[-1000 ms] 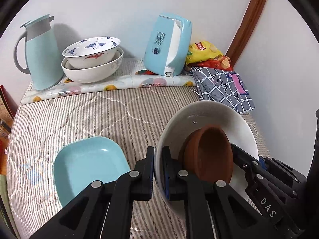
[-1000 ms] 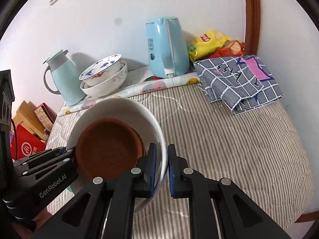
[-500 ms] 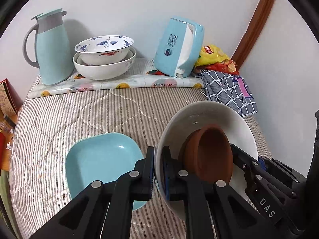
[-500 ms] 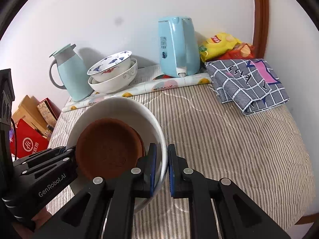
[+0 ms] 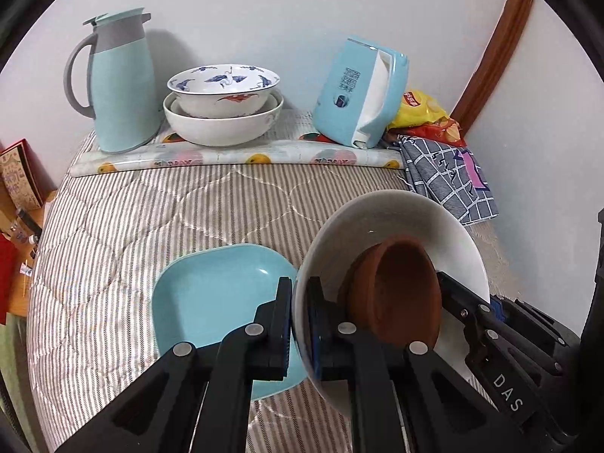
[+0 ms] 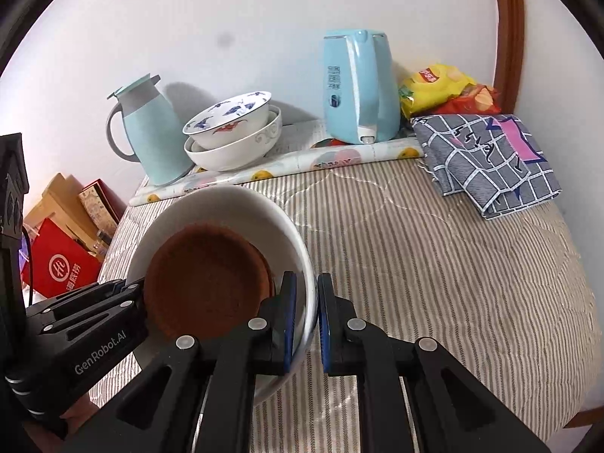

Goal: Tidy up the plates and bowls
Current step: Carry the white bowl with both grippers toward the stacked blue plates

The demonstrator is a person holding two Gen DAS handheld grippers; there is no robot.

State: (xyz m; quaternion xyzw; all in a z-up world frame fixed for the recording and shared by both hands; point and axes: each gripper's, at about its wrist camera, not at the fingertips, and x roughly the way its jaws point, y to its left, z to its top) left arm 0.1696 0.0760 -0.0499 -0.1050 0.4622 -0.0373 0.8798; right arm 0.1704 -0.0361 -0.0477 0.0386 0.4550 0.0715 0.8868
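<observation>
We find both claws clamped on opposite sides of one white bowl's (image 5: 392,226) rim; the left claw (image 5: 300,324) has its jaws nearly together with only the rim wall between them, and the right claw (image 6: 305,321) grips the far edge likewise; the bowl hangs clear of the striped bed cover (image 6: 434,264), tilted, with a brown bowl (image 6: 205,279) nested inside and leaning against the white wall; a pale blue square plate (image 5: 215,298) lies on the cover just beside and partly beneath the carried bowl in the left wrist view; two stacked bowls (image 5: 222,109) stand at the back on a fruit-print mat (image 5: 234,156), between a teal jug (image 5: 120,87) and a blue kettle (image 6: 358,87); a checked cloth (image 6: 487,158) lies to the right; we judge the step in hand to be the two-handed carry of the nested pair; the next move calls for levelling the bowl so the brown one does not slide, then lowering it onto the plate or the rear stack, which of the two we cannot tell
</observation>
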